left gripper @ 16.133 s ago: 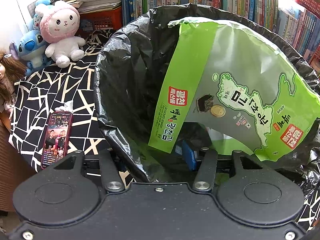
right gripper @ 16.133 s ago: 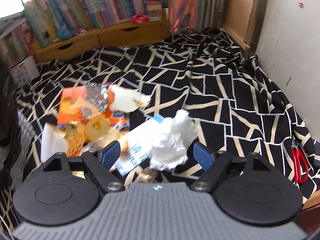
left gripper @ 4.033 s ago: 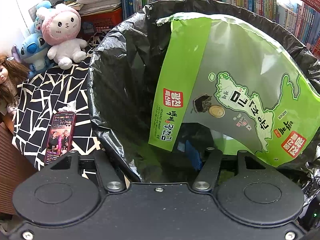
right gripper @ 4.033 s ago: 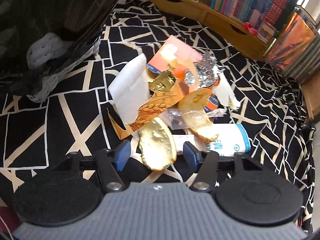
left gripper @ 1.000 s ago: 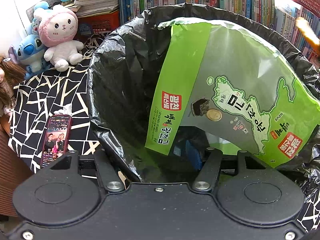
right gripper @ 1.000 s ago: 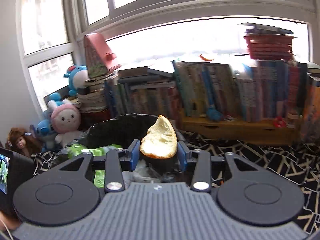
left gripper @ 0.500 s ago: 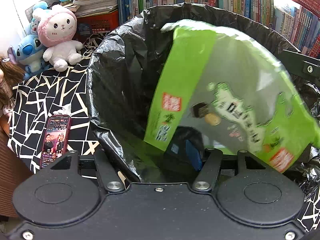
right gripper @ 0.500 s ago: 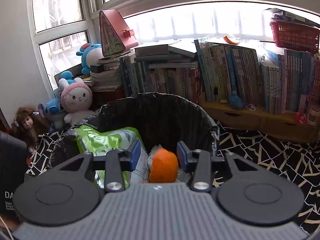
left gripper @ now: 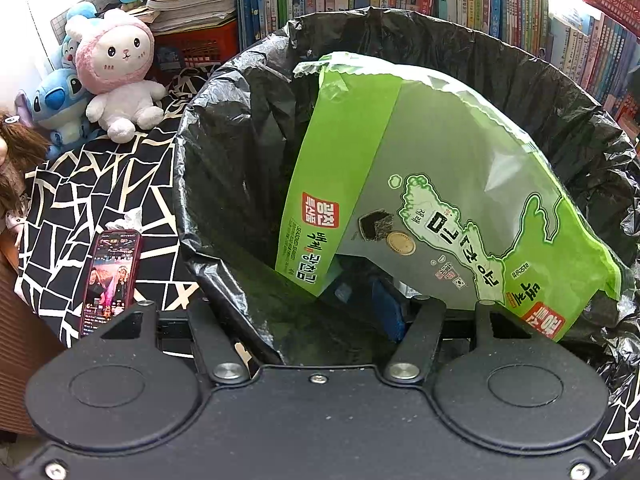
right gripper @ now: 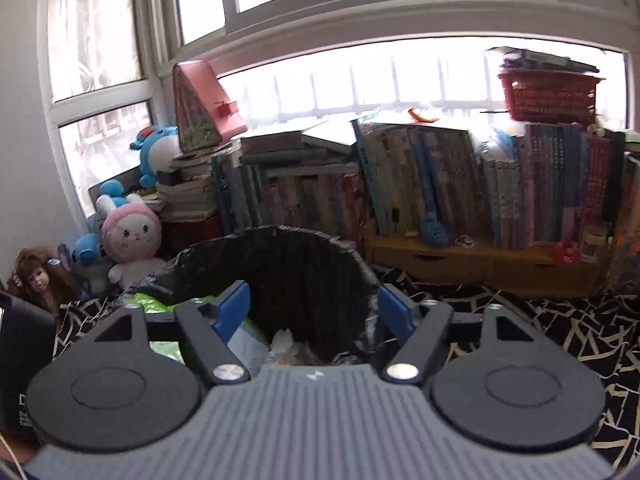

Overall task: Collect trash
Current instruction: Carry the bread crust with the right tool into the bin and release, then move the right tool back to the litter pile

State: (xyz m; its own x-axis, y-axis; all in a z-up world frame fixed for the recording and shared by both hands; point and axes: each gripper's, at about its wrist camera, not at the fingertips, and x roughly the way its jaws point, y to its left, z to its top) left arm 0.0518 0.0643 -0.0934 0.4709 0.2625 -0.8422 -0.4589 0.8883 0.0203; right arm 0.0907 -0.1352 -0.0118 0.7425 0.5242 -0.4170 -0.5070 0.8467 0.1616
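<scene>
My right gripper [right gripper: 314, 306] hangs over the mouth of the bin liner [right gripper: 304, 256]. Its jaws have just been opening and now stand wide apart with nothing between them. Pale scraps [right gripper: 290, 346] lie low in the bin under the blue pads [right gripper: 232, 310].

My left gripper [left gripper: 320, 312] is clamped on the near rim of the black bin liner [left gripper: 224, 168]. One finger sits outside the plastic and the blue-padded finger [left gripper: 386, 308] sits inside. This grip holds the mouth of the bag spread.

A large green seaweed packet [left gripper: 420, 184] stands on edge inside the bag and leans across much of the opening.

Hazards, as I judge them:
- The packet narrows the free opening. Later pieces could land on its slope and slide or bounce out over the rim.
- If my left grip slackens, the thin liner could slip and the mouth could collapse.
- A pull on the rim while the right gripper withdraws could tear the plastic or tip the bin.
- A phone [left gripper: 110, 280] lies on the patterned cloth [left gripper: 100, 176] just beside the bin and could be knocked.
</scene>
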